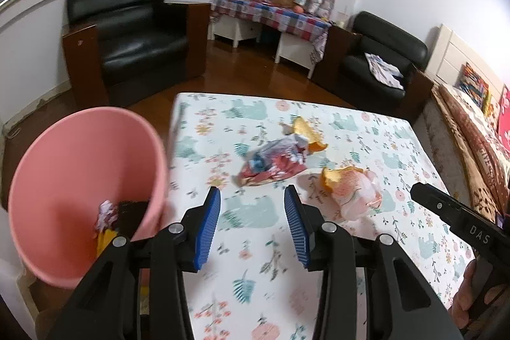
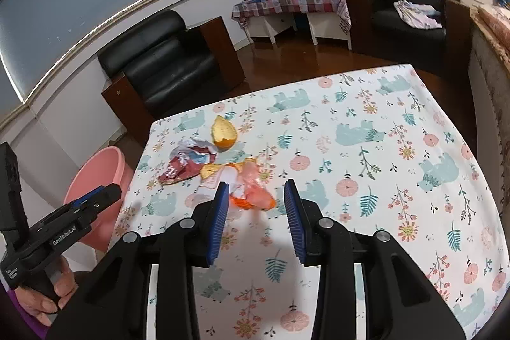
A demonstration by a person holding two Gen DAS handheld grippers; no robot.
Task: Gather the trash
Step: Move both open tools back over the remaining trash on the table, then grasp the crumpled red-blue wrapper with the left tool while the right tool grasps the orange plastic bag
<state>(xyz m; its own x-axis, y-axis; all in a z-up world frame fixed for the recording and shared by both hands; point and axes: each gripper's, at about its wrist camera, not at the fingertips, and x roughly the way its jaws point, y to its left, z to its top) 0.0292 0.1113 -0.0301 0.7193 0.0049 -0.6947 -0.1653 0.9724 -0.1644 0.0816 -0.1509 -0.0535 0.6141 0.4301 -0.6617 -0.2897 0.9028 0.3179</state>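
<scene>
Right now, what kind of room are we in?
Probably a bedroom or living room at home: a black armchair, a bed with blankets, and a table with a bear-print cloth holding trash.

A lived-in home, part sitting room, part bedroom: two black leather armchairs (image 1: 127,31) (image 1: 382,59), a patchwork-covered side table (image 1: 271,13), a blanketed bed (image 1: 478,129), and a floral-clothed tabletop (image 2: 366,148) on wooden flooring.

We see a table with an animal-and-flower patterned cloth (image 1: 350,244), two black leather armchairs (image 1: 134,34) (image 1: 379,59) on the wooden floor (image 1: 255,75), a side table under a checked cloth (image 1: 271,11), and a bed (image 1: 471,129) at right.
</scene>
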